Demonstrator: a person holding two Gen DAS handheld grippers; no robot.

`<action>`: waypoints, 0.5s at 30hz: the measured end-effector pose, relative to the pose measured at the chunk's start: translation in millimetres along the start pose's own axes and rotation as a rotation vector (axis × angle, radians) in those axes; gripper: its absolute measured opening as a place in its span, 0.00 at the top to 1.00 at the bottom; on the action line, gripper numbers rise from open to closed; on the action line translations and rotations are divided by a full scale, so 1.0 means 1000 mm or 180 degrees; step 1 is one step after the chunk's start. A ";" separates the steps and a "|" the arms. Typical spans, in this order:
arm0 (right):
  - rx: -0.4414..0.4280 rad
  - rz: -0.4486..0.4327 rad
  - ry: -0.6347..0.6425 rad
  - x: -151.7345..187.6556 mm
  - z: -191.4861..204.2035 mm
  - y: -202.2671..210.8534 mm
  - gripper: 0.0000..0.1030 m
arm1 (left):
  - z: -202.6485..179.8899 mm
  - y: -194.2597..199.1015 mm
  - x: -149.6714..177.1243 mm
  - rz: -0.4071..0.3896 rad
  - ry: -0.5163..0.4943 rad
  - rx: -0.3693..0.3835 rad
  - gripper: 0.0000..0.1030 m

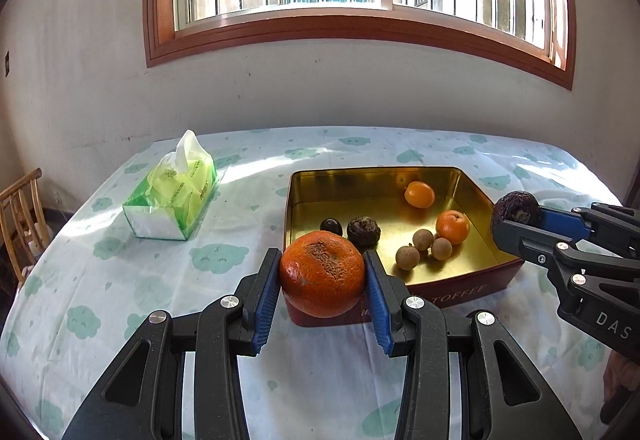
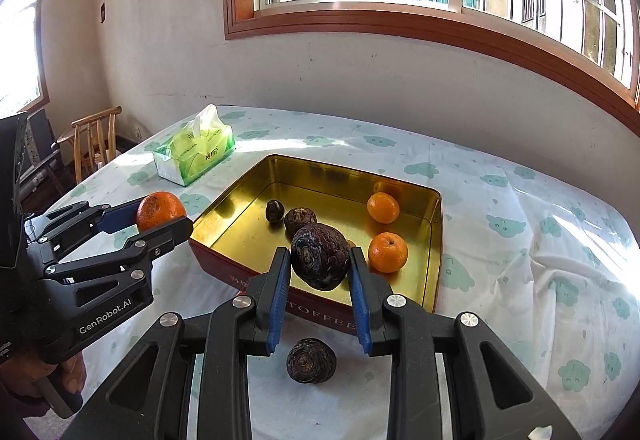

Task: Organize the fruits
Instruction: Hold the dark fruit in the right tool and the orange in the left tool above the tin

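The left gripper (image 1: 323, 274) was clamped on a big orange (image 1: 322, 274), held in the air just over the near left corner of the tin (image 1: 472, 280). The orange sat squat between the blue pads (image 1: 267, 292), its wider axis running pad to pad and its brown scarred patch turned up toward the camera.

The right gripper (image 2: 320, 266) was closed on a dark wrinkled fruit (image 2: 320, 256), raised above the tin's near wall. That fruit was egg-shaped, its long axis tilted from upper left to lower right, a pale scar facing the lens.

Inside the gold tin (image 2: 434, 240) lay two small oranges (image 2: 383, 207), three brown longans (image 1: 423, 240), a dark shrivelled fruit (image 2: 300, 220) and a small dark one (image 2: 275, 211). Another wrinkled fruit (image 2: 311, 360) lay on the cloth (image 2: 520, 280) before the tin. A tissue pack (image 1: 174, 196) stood well apart to the left.
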State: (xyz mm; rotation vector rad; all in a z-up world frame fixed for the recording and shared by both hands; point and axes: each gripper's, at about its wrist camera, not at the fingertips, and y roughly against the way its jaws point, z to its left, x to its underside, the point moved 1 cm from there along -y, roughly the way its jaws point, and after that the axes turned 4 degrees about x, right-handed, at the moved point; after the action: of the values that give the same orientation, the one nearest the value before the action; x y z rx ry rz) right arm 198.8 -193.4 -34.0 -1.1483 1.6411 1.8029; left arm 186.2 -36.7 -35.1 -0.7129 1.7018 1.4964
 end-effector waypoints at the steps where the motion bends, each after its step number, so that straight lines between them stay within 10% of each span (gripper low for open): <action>1: 0.0005 -0.0006 0.0001 -0.001 0.000 -0.001 0.74 | 0.000 -0.002 -0.002 -0.0005 -0.0002 -0.0002 0.60; 15: 0.0043 -0.0030 0.0003 -0.013 -0.006 -0.013 0.74 | -0.005 -0.018 -0.019 -0.0070 -0.0048 0.0003 0.59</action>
State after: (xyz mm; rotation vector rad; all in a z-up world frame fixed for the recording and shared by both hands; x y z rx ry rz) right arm 217.9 -193.7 -31.2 -1.1496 1.6431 1.7831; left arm 210.8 -45.4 -29.7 -0.7161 1.6780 1.4823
